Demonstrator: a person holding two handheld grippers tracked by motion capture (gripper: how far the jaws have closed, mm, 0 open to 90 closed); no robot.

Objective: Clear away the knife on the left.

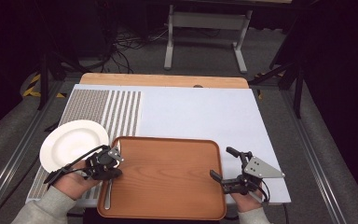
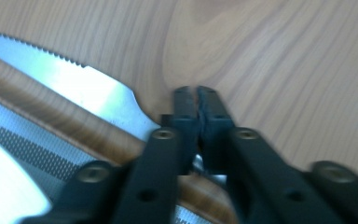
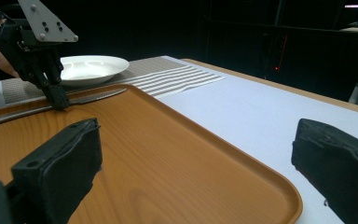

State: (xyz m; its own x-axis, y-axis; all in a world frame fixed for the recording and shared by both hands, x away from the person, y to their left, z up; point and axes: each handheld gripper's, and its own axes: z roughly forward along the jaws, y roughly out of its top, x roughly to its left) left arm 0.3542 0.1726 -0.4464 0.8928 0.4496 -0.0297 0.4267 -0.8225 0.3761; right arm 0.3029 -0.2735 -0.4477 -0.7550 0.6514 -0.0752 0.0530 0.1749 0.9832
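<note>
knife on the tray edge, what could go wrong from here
1. The left gripper is shut on the knife, which lies across the tray's raised rim; lifted, it could tilt and slip out.
2. Swinging toward the nearby plate, the blade could strike it.

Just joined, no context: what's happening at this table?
A person works two handheld grippers over a wooden tray. The left gripper is shut on a table knife lying along the tray's left edge, its serrated blade resting on the rim. The right gripper is open at the tray's right edge, holding nothing. A white plate sits on a striped placemat.
</note>
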